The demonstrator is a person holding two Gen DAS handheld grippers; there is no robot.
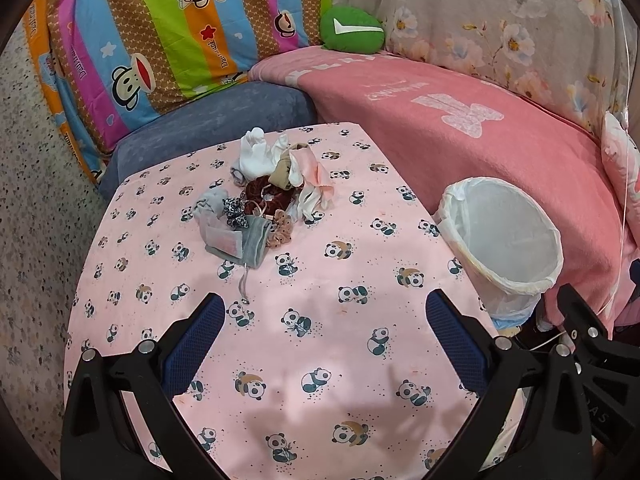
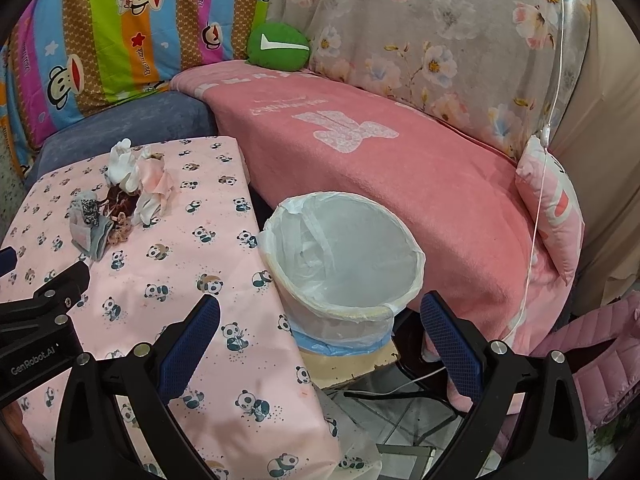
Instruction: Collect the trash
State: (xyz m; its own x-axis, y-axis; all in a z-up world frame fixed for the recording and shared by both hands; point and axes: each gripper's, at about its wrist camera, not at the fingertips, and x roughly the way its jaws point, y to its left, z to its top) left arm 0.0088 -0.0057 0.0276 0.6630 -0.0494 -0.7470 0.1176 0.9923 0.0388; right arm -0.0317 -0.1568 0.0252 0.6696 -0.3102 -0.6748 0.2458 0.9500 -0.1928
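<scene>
Both tools (image 1: 324,336) (image 2: 320,336) wide open, empty

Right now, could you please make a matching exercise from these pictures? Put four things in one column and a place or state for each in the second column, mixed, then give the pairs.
Things
1. pile of small cloth items
2. waste bin
3. green cushion
4. left gripper

Places or states
A. lined with a white bag, nothing visible inside
B. open, holding nothing, above the panda cloth
C. on the far part of the panda-print table
D. on the pink blanket, against the floral fabric

Pairs: 1-C, 2-A, 3-D, 4-B
</scene>
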